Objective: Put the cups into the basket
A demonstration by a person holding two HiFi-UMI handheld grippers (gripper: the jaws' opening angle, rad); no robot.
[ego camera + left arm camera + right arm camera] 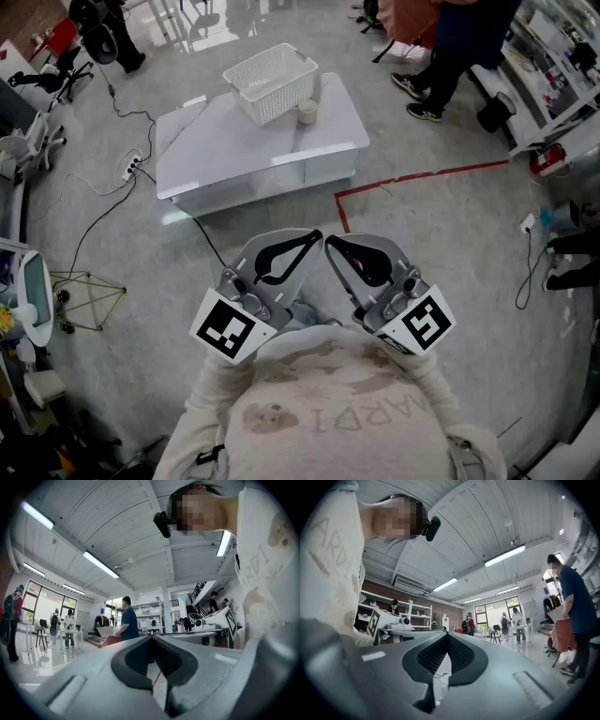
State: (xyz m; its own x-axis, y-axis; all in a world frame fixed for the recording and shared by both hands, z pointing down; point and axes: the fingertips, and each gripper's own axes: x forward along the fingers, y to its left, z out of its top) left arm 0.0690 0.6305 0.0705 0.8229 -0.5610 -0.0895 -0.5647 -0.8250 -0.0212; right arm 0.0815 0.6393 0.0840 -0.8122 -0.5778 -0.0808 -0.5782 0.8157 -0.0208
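Observation:
A white slatted basket (272, 82) stands on the far part of a low white table (234, 155). One pale cup (307, 112) sits on the table just right of the basket, touching or nearly touching it. Both grippers are held close to my chest, far from the table. My left gripper (317, 235) is shut with nothing in it, and my right gripper (330, 243) is likewise shut and empty; their tips point toward each other. In the left gripper view the gripper (151, 637) points across the room with its jaws together. In the right gripper view the gripper (447, 634) does the same.
Grey floor lies between me and the table. A red tape line (412, 177) runs right of the table. Cables and a power strip (128, 169) lie on the floor at left. A person (450, 47) stands beyond the table's right end. A wire frame (86, 298) stands at my left.

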